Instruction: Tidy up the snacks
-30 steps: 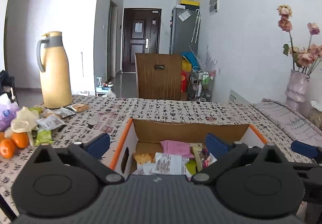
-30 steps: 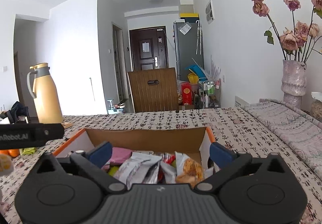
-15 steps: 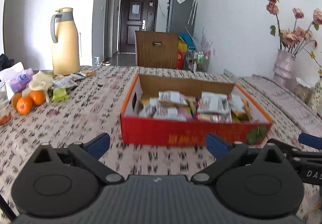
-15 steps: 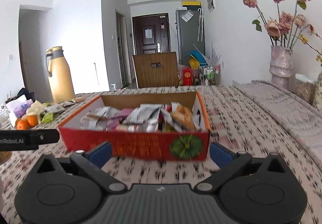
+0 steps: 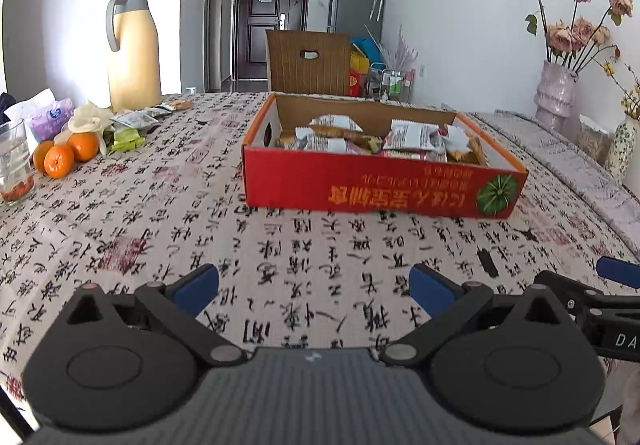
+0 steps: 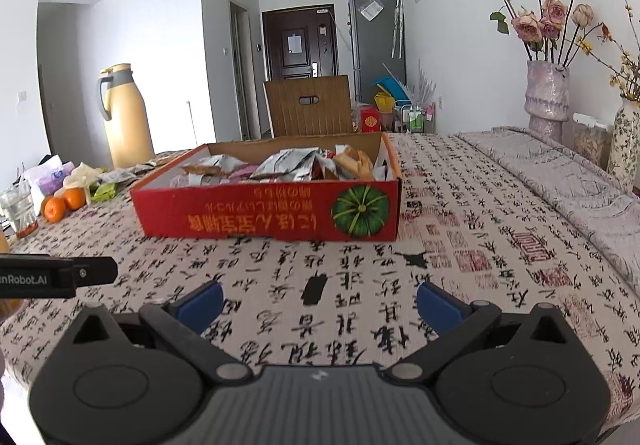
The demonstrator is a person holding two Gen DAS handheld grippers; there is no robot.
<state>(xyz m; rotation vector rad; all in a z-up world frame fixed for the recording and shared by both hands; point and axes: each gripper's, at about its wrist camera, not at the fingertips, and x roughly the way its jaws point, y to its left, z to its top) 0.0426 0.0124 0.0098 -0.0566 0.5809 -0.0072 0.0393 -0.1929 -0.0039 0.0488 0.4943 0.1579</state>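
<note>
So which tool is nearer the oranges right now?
Left. The left tool hangs over the tablecloth, the oranges ahead to its left. The right tool sits further right, with the left tool between it and the oranges.

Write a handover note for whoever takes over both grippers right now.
Left gripper: open, empty, low over the tablecloth, short of the box.
Right gripper: open, empty, alongside it.
Red box: mid-table, already holding many snack packets.
Left to do: loose packets lie on the cloth by the yellow jug, beside the oranges; they appear to belong in the box.
</note>
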